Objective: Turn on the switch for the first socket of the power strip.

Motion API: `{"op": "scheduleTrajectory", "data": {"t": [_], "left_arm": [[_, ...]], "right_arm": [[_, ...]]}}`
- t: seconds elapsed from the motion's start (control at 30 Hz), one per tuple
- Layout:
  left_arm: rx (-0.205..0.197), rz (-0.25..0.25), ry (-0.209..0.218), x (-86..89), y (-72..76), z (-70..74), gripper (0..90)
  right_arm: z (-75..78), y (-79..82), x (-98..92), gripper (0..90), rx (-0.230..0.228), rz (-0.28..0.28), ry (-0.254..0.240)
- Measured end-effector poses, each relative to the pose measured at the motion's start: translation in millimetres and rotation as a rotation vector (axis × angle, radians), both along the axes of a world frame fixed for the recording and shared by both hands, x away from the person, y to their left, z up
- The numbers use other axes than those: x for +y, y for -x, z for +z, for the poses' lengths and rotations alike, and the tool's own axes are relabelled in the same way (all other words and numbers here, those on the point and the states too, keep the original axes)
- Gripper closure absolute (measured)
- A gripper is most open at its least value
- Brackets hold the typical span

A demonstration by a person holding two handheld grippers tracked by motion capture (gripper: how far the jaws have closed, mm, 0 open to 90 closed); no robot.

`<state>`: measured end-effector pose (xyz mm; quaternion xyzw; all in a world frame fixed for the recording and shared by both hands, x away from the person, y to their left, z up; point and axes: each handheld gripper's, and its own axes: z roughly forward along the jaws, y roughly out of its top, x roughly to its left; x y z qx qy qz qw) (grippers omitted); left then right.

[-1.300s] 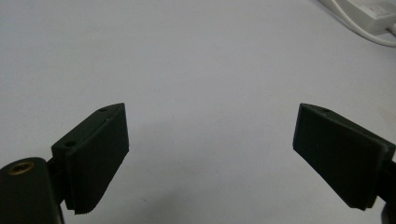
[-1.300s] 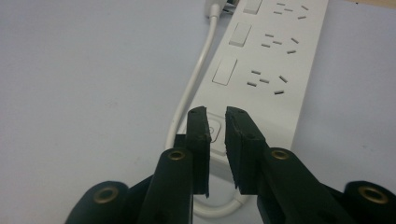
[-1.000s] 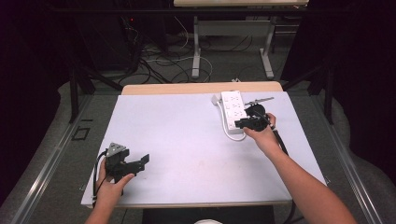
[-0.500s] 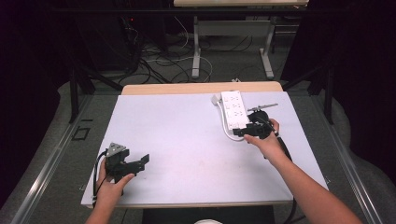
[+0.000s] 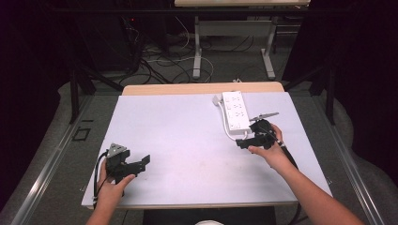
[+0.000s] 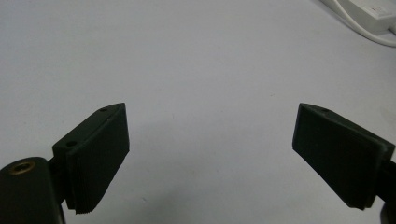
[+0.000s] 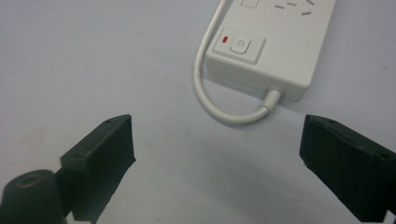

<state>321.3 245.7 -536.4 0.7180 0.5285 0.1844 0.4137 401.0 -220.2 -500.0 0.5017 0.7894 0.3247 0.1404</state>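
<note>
Jaws of the left gripper (image 5: 141,161) stand wide over bare table (image 5: 187,140), well apart from the power strip (image 5: 236,110). Further right, the right gripper (image 5: 241,142) has just been opening, nothing between its jaws; the strip's switch end lies just beyond them.

Dark room (image 5: 42,56); cables (image 5: 159,58) on floor

The white power strip (image 5: 236,109) lies flat on the counter at my one o'clock, sockets up. Its near end carries a power button (image 7: 240,44) beside a small red light. Its white cable (image 7: 219,105) leaves that end and curls back along its left side.
</note>
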Motion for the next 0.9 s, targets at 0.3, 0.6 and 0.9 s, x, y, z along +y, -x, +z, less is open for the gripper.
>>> {"op": "scheduleTrajectory", "data": {"t": [0.3,0.6,0.9], "left_arm": [[0.003,0.001,-0.002,-0.2,-0.1,-0.2,10.9],[0.002,0.002,-0.005,-0.8,-0.3,-0.6,10.9],[0.004,0.002,-0.005,-0.5,-0.2,-0.4,10.9]], "right_arm": [[-9.6,11.5,-3.8,0.0,-0.011,0.02,0.028],[-11.6,23.6,-9.1,0.0,-0.021,0.019,0.016],[-16.2,34.0,-13.6,0.0,-0.022,0.012,0.003]]}}
